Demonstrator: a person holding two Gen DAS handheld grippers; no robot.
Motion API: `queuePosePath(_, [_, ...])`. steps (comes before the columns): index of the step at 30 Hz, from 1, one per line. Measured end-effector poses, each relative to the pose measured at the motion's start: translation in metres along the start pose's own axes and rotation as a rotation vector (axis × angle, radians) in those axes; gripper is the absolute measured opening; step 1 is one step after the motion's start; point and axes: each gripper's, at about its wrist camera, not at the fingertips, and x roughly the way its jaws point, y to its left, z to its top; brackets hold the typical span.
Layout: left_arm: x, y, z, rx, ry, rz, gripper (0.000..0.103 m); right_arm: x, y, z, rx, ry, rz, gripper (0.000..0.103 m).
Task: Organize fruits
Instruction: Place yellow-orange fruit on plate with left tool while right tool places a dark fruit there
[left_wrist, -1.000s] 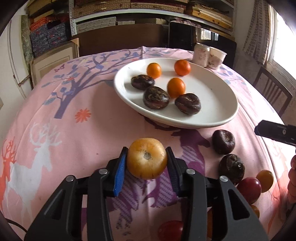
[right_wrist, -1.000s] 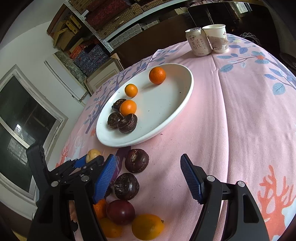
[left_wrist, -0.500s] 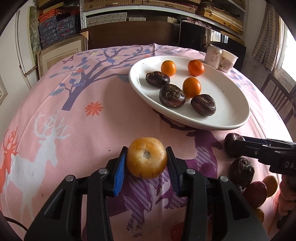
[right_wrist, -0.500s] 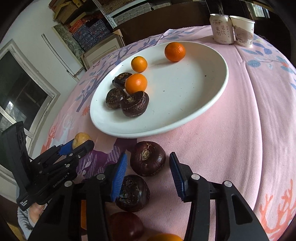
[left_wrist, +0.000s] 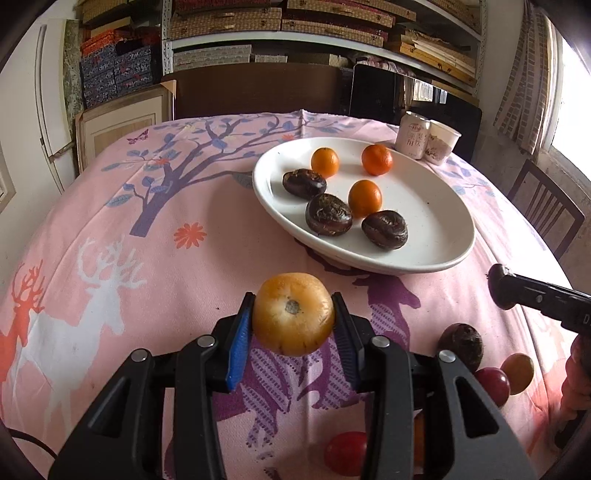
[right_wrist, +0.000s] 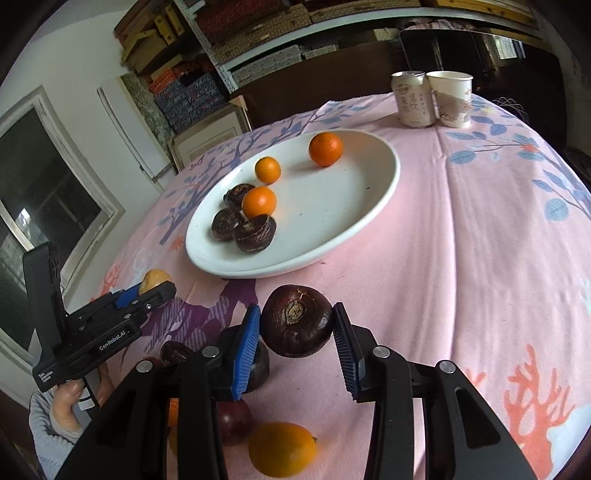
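1. While both grippers carried fruit, the step in hand looked like the carry to the white plate (left_wrist: 448, 258); the left gripper (left_wrist: 293, 325) was clamped on a yellow-orange fruit (left_wrist: 293, 314), held above the pink tablecloth (left_wrist: 147, 240) short of the plate's near rim.
2. The right gripper (right_wrist: 297, 332) had just been closing, and its blue pads (right_wrist: 245, 338) now pressed a dark brown water chestnut (right_wrist: 297, 325) from both sides; the chestnut appeared lifted off the cloth, just in front of the plate.
3. On the plate lay three oranges (left_wrist: 365, 197) and three more dark chestnuts (left_wrist: 328, 215), grouped toward its left half; the right half was bare.
4. Several loose fruits (right_wrist: 282, 448) remained on the cloth near the person, so the task seemed about halfway.
5. Next, each gripper would need to travel over the rim and set its fruit down gently beside its like; round fruit could roll on the smooth plate.
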Motion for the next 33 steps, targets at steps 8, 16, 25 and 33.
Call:
queuePosePath(8, [-0.011,-0.013,0.043,-0.011,-0.044,-0.064,0.04,-0.018,0.011,0.037,-0.01,-0.09,0.016,0.04])
queuePosePath(16, [0.036,-0.049,0.075,0.034,-0.012,-0.088,0.04,0.036,0.014,0.073,0.004,-0.091,-0.036,0.042])
queuePosePath(25, [0.033,-0.046,0.07,0.031,-0.037,-0.078,0.076,0.031,-0.009,0.074,0.075,-0.14,-0.03,0.066])
queuePosePath(33, [0.014,-0.022,0.051,-0.018,-0.045,-0.059,0.079,0.025,-0.028,0.059,0.161,-0.112,-0.004,0.066])
